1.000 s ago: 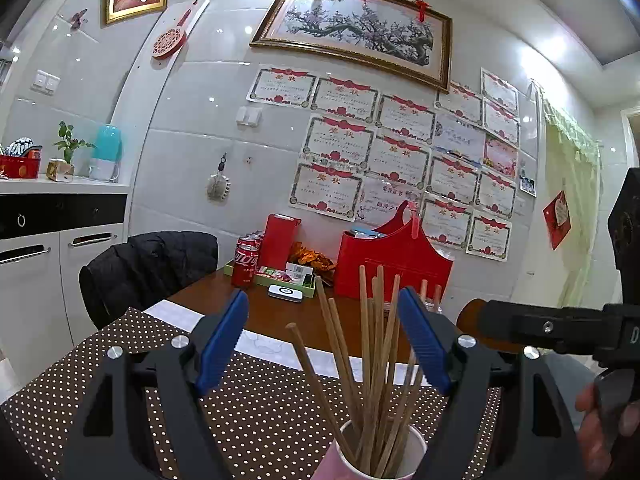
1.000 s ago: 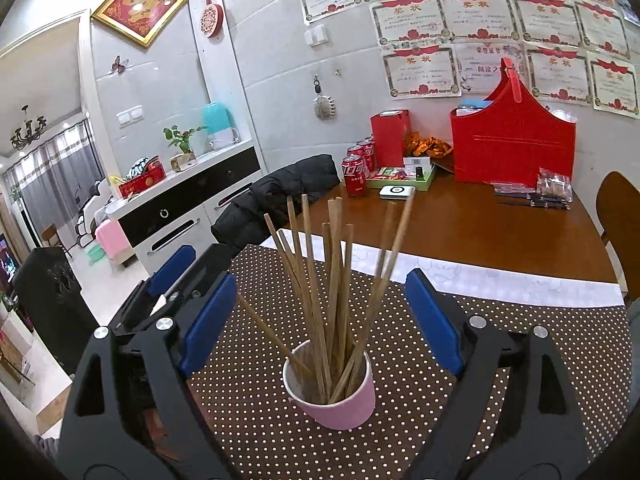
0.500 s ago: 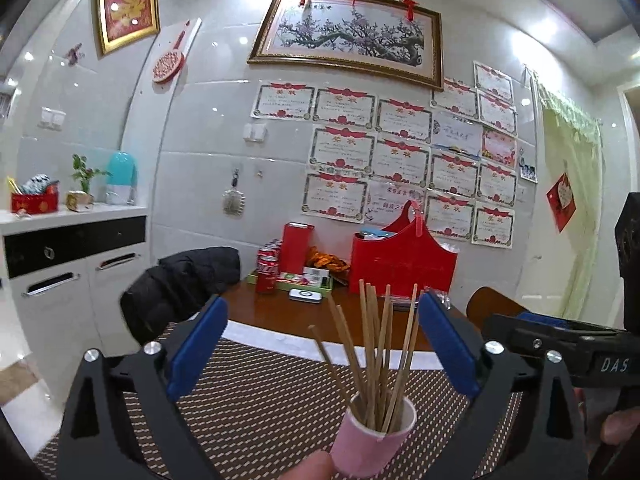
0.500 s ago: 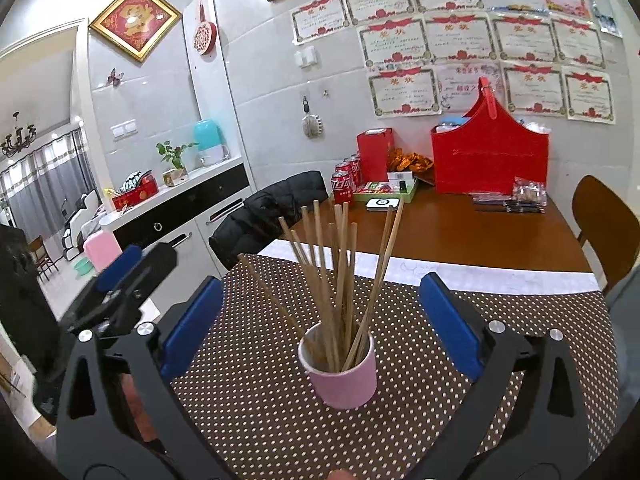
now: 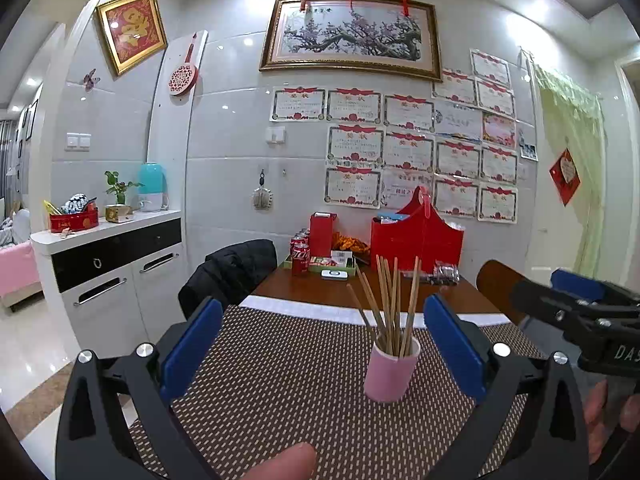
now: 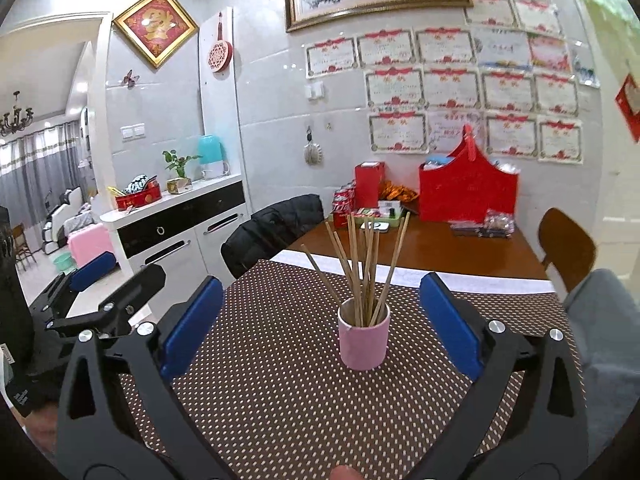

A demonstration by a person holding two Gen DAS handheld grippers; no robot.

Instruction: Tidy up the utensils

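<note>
Standing farther off now, pink cup point(image 6: 363, 340) of chopsticks point(image 6: 362, 276); both hand-held grippers seemingly released.

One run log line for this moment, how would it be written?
left gripper: open, empty | right gripper: open, empty | pink cup: upright on dotted placemat, untouched | chopsticks: standing in cup

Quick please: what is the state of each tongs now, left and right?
Left tongs: open, just widened, holding nothing.
Right tongs: open, just widened, holding nothing.
</note>
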